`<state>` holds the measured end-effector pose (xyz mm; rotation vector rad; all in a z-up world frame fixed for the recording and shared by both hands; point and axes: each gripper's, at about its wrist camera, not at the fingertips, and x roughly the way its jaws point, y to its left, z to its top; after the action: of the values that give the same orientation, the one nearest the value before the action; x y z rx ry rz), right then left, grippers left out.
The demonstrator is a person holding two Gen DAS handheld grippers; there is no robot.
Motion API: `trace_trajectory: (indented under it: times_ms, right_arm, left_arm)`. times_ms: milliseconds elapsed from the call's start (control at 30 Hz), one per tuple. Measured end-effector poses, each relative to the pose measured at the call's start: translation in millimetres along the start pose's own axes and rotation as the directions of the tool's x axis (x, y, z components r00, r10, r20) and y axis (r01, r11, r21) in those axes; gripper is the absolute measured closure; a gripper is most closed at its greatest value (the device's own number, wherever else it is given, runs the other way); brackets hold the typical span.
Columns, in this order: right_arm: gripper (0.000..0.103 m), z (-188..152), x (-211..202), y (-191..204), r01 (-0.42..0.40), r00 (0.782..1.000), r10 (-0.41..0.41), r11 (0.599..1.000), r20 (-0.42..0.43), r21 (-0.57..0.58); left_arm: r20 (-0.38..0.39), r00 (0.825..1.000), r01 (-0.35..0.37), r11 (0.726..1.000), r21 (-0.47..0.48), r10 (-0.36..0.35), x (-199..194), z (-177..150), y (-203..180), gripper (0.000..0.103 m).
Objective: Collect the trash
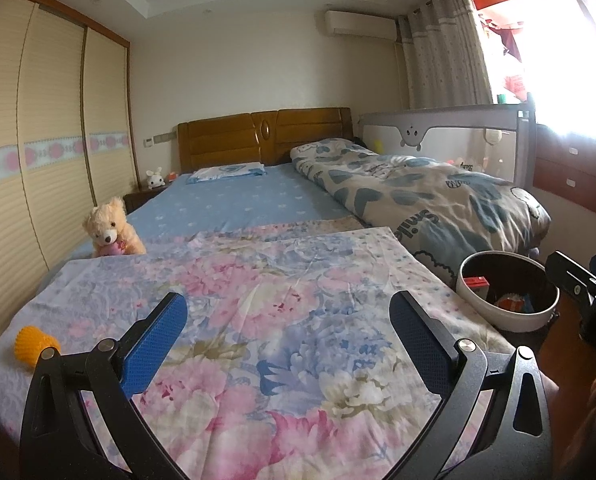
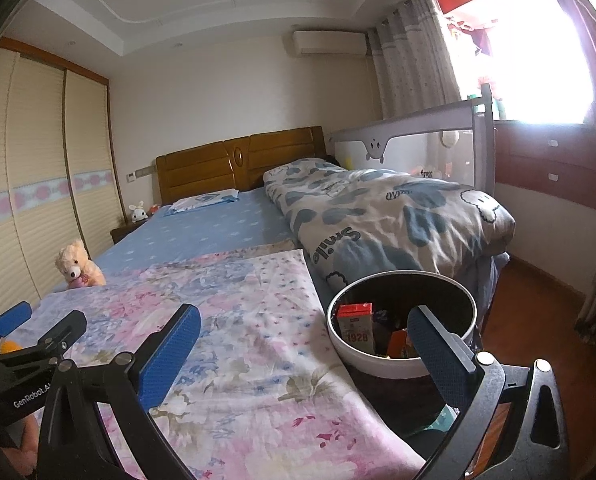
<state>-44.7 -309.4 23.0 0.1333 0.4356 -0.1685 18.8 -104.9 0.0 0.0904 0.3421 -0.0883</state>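
A round white bin (image 1: pixel 510 312) (image 2: pixel 378 364) with a dark inside stands on the floor beside the bed's right edge. It holds a red and white carton (image 2: pixel 356 326) and other packaging. An orange spiky foam cup (image 1: pixel 33 347) lies on the floral cover (image 1: pixel 257 300) at the near left. My left gripper (image 1: pixel 287 340) hangs open above the floral cover, with nothing between its fingers. My right gripper (image 2: pixel 304 350) is open too, its right finger (image 2: pixel 438 348) over the bin and its left one over the cover's edge.
A teddy bear (image 1: pixel 111 230) sits at the bed's left side by the wardrobe (image 1: pixel 37 140). A rolled quilt (image 1: pixel 418 196) lies along the right half, with a bed rail (image 1: pixel 458 136) behind. A red drawer unit (image 2: pixel 550 164) stands under the window.
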Motion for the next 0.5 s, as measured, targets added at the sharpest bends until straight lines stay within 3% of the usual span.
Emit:
trace_trajectory:
  times_ms: [500]
  right_arm:
    - [0.000, 0.2, -0.1, 1.6, -0.003, 1.000, 0.003, 1.000, -0.006, 0.004]
  left_arm:
    - [-0.002, 1.000, 0.001, 1.000, 0.002, -0.001, 0.3, -0.6, -0.9, 0.000]
